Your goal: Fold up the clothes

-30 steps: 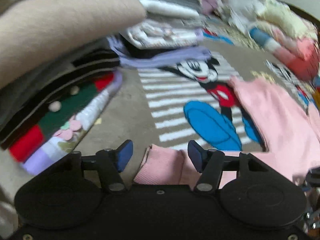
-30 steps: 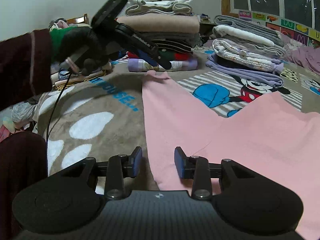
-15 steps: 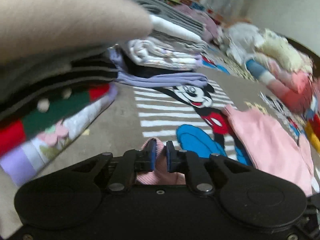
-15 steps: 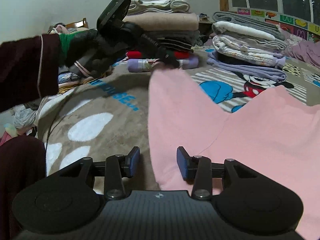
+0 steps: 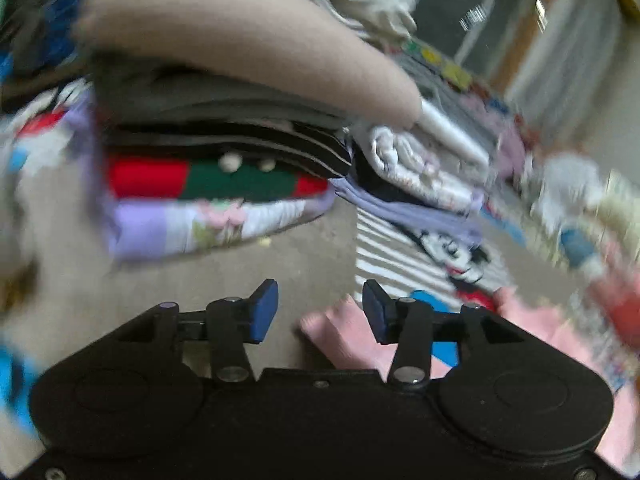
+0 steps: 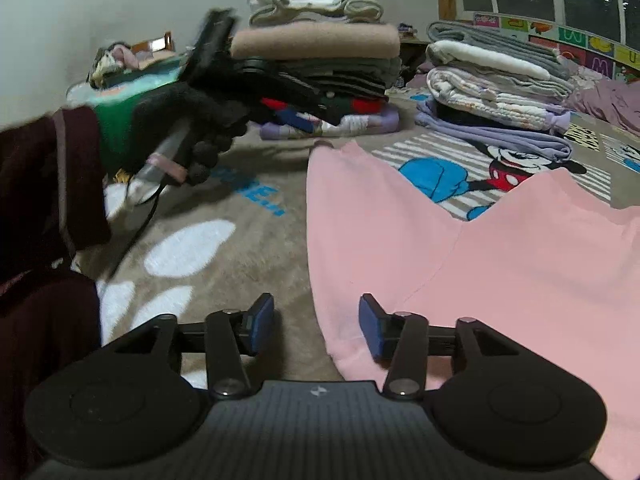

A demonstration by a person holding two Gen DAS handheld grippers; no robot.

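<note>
You had pinched the cuff (image 5: pixel 340 332) of the pink garment (image 6: pixel 500 264) with your left gripper (image 5: pixel 320 312) half a second before; at this moment its jaws were opening and the cuff lay loose between them, so that leg end looked set down, stretched toward the folded stacks (image 6: pixel 320 80). Your right gripper (image 6: pixel 316 322) was opening too, straddling the garment's near edge without pinching it. The garment lay flat on the blanket (image 6: pixel 240 240), with bare blanket to its left and the stacks close behind the cuff.
</note>
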